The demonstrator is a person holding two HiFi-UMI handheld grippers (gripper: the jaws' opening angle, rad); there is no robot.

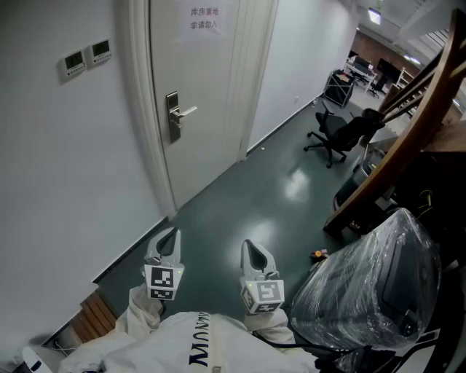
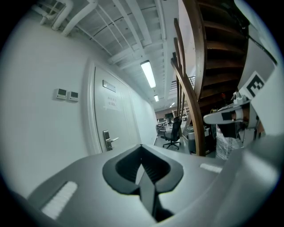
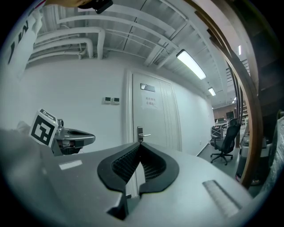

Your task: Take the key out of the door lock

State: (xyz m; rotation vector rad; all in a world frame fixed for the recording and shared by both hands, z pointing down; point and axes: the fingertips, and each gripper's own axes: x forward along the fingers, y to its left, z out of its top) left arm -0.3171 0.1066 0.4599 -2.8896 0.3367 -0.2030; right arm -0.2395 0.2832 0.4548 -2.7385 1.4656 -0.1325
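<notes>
Head view: the silver lock plate with lever handle (image 1: 173, 116) sits on the white door (image 1: 207, 109); any key there is too small to see. Above the lock, a paper notice (image 1: 204, 20) carries Chinese characters. Well short of it, the left gripper (image 1: 170, 237) and right gripper (image 1: 250, 249) hang empty, jaws pressed together. The approach seems to be the step in hand; next, spread one pair at the keyhole.

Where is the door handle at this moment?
In the head view, the door handle sits upper left on the white door, right of the two wall panels.

left gripper (image 1: 172, 237) jaws together | right gripper (image 1: 251, 250) jaws together | door lock (image 1: 173, 116) well apart
</notes>
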